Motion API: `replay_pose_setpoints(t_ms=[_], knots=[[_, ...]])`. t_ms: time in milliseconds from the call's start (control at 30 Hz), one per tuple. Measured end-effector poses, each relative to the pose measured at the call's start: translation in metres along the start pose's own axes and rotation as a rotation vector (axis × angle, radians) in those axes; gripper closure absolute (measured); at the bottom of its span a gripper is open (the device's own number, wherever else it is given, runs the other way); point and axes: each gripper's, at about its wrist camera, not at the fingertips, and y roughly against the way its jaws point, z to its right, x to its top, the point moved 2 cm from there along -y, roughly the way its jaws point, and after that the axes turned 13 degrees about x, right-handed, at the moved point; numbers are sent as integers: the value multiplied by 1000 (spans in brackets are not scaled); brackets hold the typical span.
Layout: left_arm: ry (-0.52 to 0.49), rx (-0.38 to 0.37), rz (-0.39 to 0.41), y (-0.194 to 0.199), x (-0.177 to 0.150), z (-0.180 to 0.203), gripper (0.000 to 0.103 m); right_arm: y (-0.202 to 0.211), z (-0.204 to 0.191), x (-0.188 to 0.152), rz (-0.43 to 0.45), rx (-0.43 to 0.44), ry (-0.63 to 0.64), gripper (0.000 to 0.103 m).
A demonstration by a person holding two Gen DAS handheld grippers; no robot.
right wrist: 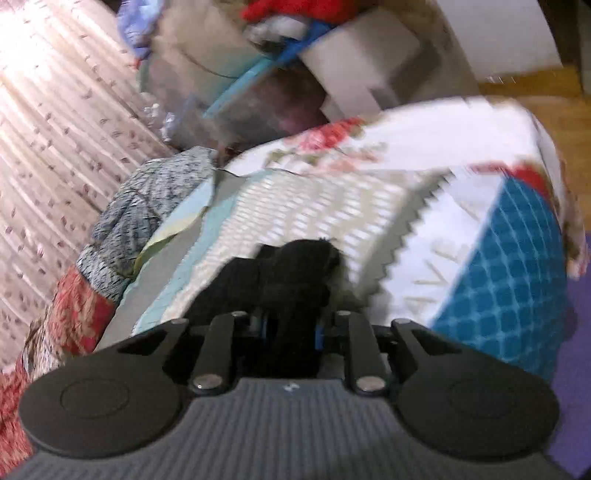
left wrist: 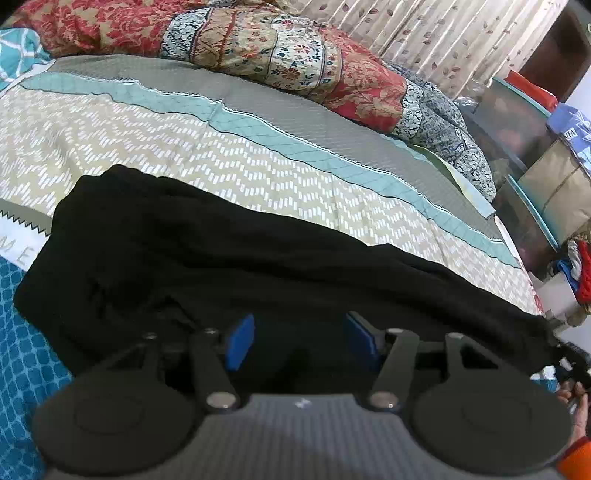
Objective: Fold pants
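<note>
The black pants (left wrist: pixel 229 258) lie in a long band across the bed (left wrist: pixel 184 147), over the zigzag-patterned part of the cover, one end bunched near the blue grid patch at the left and the other running off toward the lower right edge of the left wrist view. The left gripper (left wrist: pixel 299 341) hangs low over the pants with its blue pads (left wrist: pixel 242 341) set well apart; dark cloth fills the gap beneath them, but the pads do not appear to press on it, so the jaws stand released. At the far right of that view a hand (left wrist: pixel 570 397) in an orange cuff shows beside the pants' end. The right wrist view is blurred: the right gripper (right wrist: pixel 291 328) has its jaws drawn close, with a wad of black cloth (right wrist: pixel 295 269) bulging up between and ahead of them, so it seems to be clenched on the pants, though the pads are mostly hidden. A red floral quilt (left wrist: pixel 295 55) is heaped along the far side of the bed, before a leaf-print curtain (left wrist: pixel 443 33).
</note>
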Motion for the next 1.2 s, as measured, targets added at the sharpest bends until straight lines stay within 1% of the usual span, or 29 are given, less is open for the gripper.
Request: replay_pose_setpoints(t_ms=[67, 133, 233, 333, 367, 433, 467, 500, 533, 567, 600, 633, 700, 800, 833, 867, 900, 933, 967, 1000, 1033, 1067, 1100, 1133, 1167, 1200], knots=[[12, 1, -7, 0, -1, -2, 48, 11, -30, -1, 4, 59, 90, 82], [19, 0, -13, 0, -3, -3, 48, 21, -69, -9, -19, 114, 212, 83], [28, -12, -12, 2, -6, -4, 48, 32, -133, -44, -107, 208, 442, 83], [31, -21, -11, 4, -10, -9, 48, 38, -189, -109, -243, 281, 728, 83], [33, -21, -12, 4, -11, -11, 47, 40, -205, -139, -306, 302, 840, 83], [47, -22, -17, 5, -12, -17, 47, 39, -225, -197, -413, 310, 1049, 81], [56, -21, -17, 6, -13, -21, 47, 39, -230, -222, -450, 299, 1130, 78], [65, -19, -15, 8, -13, -26, 46, 39, -233, -246, -476, 284, 1210, 69], [71, -19, -12, 9, -14, -30, 46, 41, -235, -265, -482, 275, 1281, 53], [78, -17, -8, 11, -14, -35, 46, 43, -237, -281, -493, 280, 1336, 49], [85, -15, -4, 13, -14, -41, 45, 46, -240, -289, -499, 280, 1365, 50], [93, -13, 1, 15, -14, -47, 45, 50, -243, -291, -492, 278, 1375, 47], [118, -13, 11, 20, -14, -62, 44, 57, -251, -283, -508, 302, 1328, 46], [157, -9, 33, 28, -15, -81, 40, 73, -258, -255, -507, 380, 1174, 46], [170, -5, 39, 30, -15, -86, 38, 71, -254, -245, -499, 400, 1119, 47], [191, 2, 44, 31, -16, -95, 33, 73, -251, -236, -487, 407, 1048, 48], [212, 8, 46, 32, -17, -101, 26, 70, -247, -231, -484, 409, 986, 48], [232, 14, 43, 32, -18, -107, 23, 64, -243, -225, -487, 404, 914, 49], [257, 17, 38, 31, -19, -113, 21, 58, -234, -221, -492, 384, 840, 52], [284, 16, 25, 29, -20, -120, 19, 47, -224, -221, -514, 334, 765, 61], [307, 11, 11, 27, -20, -126, 18, 30, -213, -222, -556, 257, 704, 61], [341, 4, 1, 25, -20, -133, 13, 18, -202, -227, -603, 190, 654, 61], [370, -4, -1, 24, -21, -140, 10, 17, -200, -229, -597, 185, 614, 61], [393, -13, 1, 23, -22, -146, 9, 19, -207, -229, -590, 170, 613, 61], [425, -30, 4, 22, -23, -152, 7, 24, -219, -232, -584, 135, 648, 61], [453, -51, 5, 20, -23, -157, 5, 31, -231, -233, -556, 113, 681, 62]])
